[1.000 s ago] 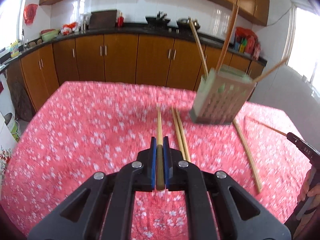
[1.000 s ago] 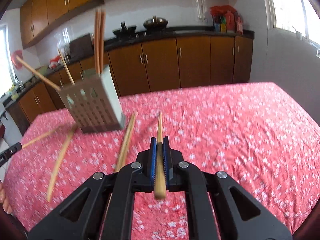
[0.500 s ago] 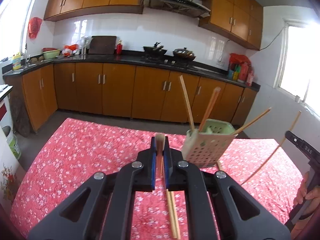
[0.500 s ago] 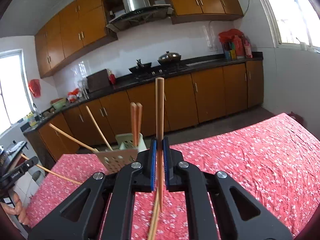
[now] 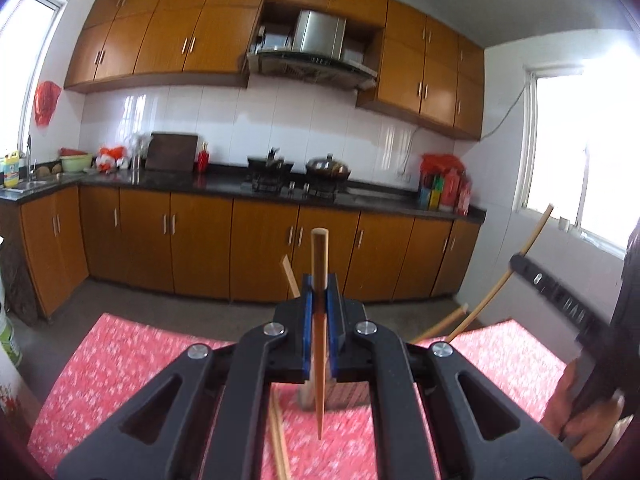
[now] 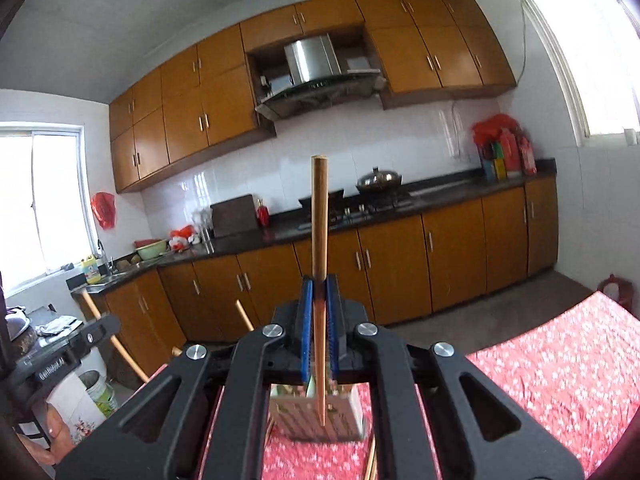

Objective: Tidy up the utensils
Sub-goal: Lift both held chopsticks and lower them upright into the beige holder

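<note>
Right now both pairs of tongs are clenched, each on one chopstick, and each stick stands nearly upright with its thin tip pointing down. The left tongs [image 5: 319,300] pinch a chopstick [image 5: 319,340] about mid-length between the blue pads [image 5: 307,320]; its blunt end rises above them and its tip hangs over the red flowered cloth of the table [image 5: 100,360]. The right tongs [image 6: 319,304] grip their own chopstick [image 6: 319,260] lower down the shaft, so much more of it stands above the pads.

What matters is where the holder sits under those tips. From the right wrist view, the perforated holder [image 6: 296,416] stands on the table directly below and just beyond the tongs, and the held tip appears to overlap its upper part; whether it is already inside the rim I cannot tell. From the left wrist view only a dark sliver of the holder [image 5: 344,396] shows, behind and slightly right of that stick's tip, mostly hidden by the tongs.

So the right hand looks the nearer one to dropping its stick in, and a straight lowering along the stick's long axis should do it. The left needs to shift forward and a little right of its present spot first.

A loose chopstick [image 5: 278,440] lies on the cloth near the holder, left of it.
</note>
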The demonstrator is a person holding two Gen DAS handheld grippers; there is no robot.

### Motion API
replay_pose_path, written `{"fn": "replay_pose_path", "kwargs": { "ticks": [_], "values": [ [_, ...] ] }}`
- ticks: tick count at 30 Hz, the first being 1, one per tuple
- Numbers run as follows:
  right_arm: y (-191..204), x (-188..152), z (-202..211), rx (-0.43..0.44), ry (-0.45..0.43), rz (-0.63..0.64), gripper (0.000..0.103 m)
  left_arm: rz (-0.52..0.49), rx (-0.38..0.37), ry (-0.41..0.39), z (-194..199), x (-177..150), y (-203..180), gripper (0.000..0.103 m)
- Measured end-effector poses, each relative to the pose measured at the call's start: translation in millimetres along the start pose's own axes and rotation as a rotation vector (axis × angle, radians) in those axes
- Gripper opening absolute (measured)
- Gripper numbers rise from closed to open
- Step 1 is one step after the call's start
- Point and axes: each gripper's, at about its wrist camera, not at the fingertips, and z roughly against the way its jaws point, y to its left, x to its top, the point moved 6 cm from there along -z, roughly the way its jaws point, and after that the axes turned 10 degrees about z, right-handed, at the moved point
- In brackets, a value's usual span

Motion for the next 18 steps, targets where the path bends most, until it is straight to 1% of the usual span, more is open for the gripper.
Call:
{"fn": "replay_pose_path", "kwargs": {
  "ticks": [6, 10, 13, 18],
  "values": [
    [-2, 9, -15, -0.015, -0.040, 0.009, 0.008, 0.023, 0.016, -0.121, -17, 38, -27, 0.007],
    [-6, 6, -28, -0.033, -0.044, 0.001, 0.008, 0.046, 0.041, -0.179, -35, 50, -31, 0.007],
    [-10, -2, -42, -0.039, -0.025, -0.009, 0.008, 0.072, 0.042, -0.167, -57, 49, -27, 0.007],
    [-11, -23, -62, -0.028, 0.033, -0.019, 0.008, 0.093, 0.039, -0.102, -91, 27, -15, 0.007]
  ]
}}
